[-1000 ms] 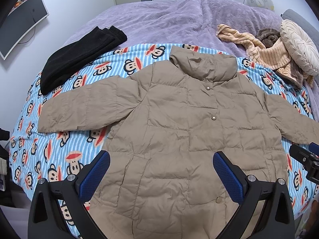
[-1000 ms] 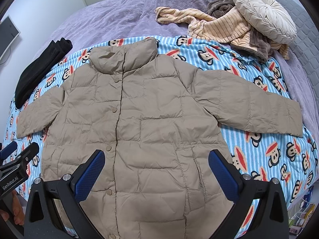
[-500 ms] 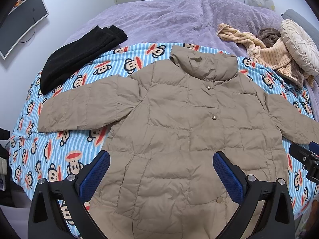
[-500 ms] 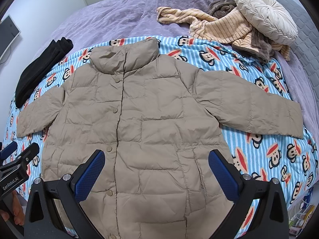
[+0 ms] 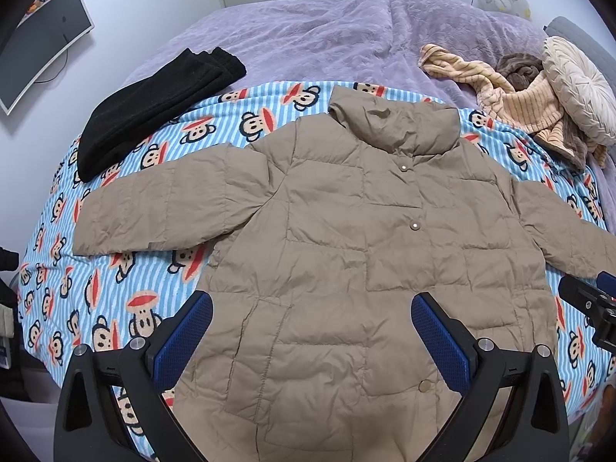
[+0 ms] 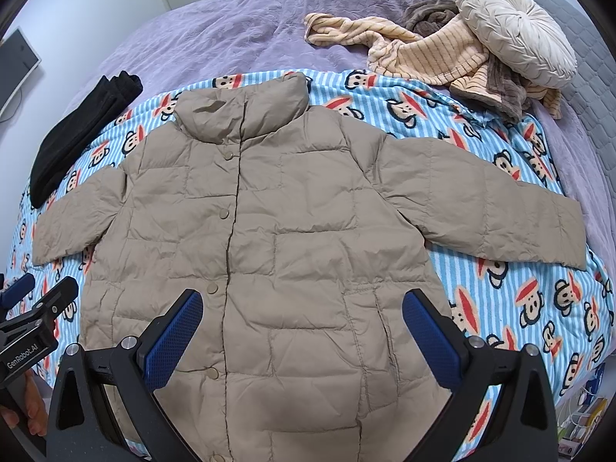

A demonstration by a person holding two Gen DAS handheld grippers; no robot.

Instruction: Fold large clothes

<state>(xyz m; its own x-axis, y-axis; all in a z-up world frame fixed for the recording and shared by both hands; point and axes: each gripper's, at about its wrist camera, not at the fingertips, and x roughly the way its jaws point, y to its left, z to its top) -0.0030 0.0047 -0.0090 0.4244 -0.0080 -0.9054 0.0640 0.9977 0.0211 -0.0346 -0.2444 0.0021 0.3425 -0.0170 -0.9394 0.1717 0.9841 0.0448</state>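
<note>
Item: beige quilted puffer jacket [image 5: 346,254], snap-buttoned, laid flat face-up, centre of frame on blue striped monkey-print blanket [image 5: 127,292]; both sleeves spread sideways, collar toward top.
Handling (judged): light, soft, lofty; shell likely slippery; pinch must bite through padding.
Hold points (judged): sleeve cuffs, at left edge in left wrist view and right edge in right wrist view; next hem corners.
Left gripper [image 5: 312,331]: jaws spread wide, empty, above hem.
Right gripper [image 6: 302,325]: same, empty.
Also present: folded black garment [image 5: 154,107], upper left.
</note>
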